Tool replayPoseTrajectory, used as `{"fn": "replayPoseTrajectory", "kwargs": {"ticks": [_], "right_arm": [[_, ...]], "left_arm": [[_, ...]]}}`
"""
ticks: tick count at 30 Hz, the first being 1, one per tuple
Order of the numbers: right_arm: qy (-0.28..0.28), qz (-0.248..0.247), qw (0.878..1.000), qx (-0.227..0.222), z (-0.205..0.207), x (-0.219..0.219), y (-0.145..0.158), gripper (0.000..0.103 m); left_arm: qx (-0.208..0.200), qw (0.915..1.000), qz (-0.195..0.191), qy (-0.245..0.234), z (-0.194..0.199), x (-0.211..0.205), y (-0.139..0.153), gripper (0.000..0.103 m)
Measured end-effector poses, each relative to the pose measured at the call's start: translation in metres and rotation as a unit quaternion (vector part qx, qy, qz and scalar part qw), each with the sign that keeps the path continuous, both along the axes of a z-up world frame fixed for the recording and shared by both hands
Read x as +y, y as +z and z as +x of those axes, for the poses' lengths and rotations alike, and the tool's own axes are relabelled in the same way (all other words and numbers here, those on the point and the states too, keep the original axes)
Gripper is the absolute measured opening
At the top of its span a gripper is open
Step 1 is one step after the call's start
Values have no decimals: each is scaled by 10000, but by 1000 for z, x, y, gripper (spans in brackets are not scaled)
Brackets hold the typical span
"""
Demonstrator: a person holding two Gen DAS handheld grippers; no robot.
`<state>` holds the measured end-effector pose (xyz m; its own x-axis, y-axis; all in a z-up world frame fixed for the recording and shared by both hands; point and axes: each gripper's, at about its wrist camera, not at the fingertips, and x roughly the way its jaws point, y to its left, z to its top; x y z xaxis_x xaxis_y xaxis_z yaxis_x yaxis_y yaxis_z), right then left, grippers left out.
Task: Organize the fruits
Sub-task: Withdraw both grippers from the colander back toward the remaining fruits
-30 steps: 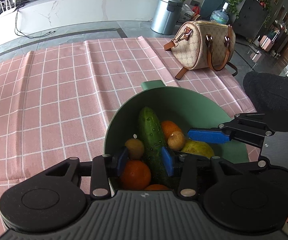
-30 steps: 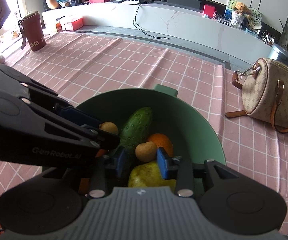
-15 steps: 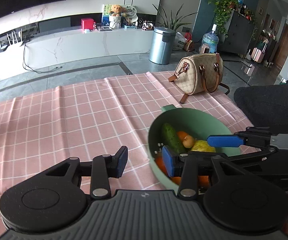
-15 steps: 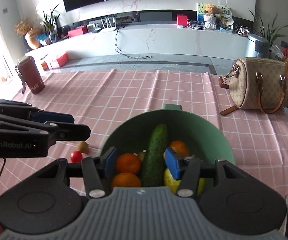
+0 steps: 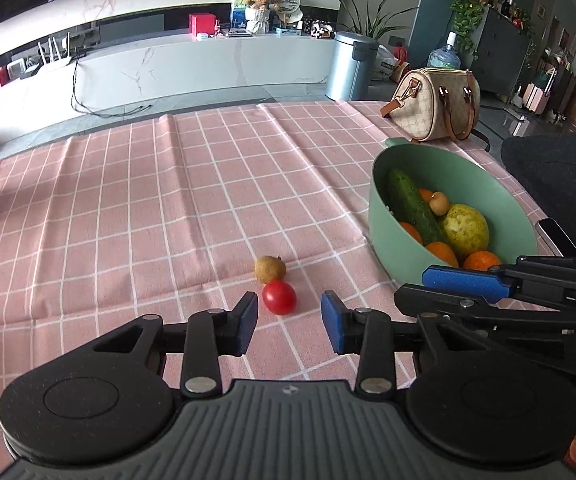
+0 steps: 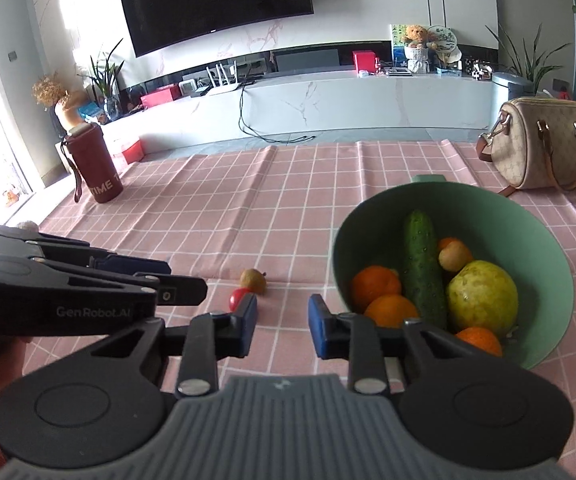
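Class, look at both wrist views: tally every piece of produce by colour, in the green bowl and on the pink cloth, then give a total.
Orange: 4, in the green bowl, e.g.
Green: 1, cucumber
Yellow-green: 1, large fruit
Tan-brown: 2, one in the bowl, one on the cloth
Red: 1, tomato, on the cloth
Total: 9

A home living room: a large black wall-mounted television (image 6: 213,4) hangs above a long white marble-look media console (image 6: 328,100), with leafy potted houseplants (image 6: 105,76) and a brown teddy bear (image 6: 416,36).
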<state>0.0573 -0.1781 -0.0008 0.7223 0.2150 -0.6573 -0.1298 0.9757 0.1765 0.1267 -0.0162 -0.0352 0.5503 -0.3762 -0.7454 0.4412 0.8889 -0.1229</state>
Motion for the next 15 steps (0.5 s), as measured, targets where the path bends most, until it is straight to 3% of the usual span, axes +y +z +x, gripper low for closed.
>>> {"fn": "replayPoseTrajectory", "kwargs": {"ticks": [9,15], "right_arm": [[-79,91,9986,522,25,7,-28,12],[-214,174,9969,740,37,8,-42,12]], "left_arm": [[303,9986,-324,301,18,4,-31,42],[543,9957,-492,571,34,4,-49,42]]}}
